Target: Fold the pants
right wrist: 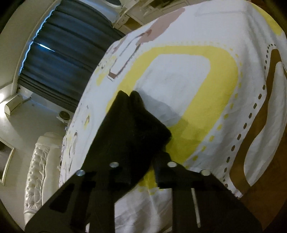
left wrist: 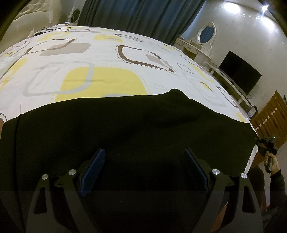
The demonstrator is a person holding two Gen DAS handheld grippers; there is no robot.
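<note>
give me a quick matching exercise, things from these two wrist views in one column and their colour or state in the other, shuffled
Things:
1. pants
2. left hand-held gripper
3. right hand-held gripper
4. curtain

Colour or state:
A. dark blue, hanging behind the bed
B. closed on a bunch of black fabric
C. black, spread over the patterned bedsheet
D. jaws wide apart above the fabric

Pairs: 1-C, 2-D, 3-B, 4-A

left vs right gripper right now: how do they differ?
Left gripper stands wide open, blue pads over flat black pants, pinching nothing. Right gripper is shut on bunched pants fabric at the bed edge. Both have black frames with silver bolts.
</note>
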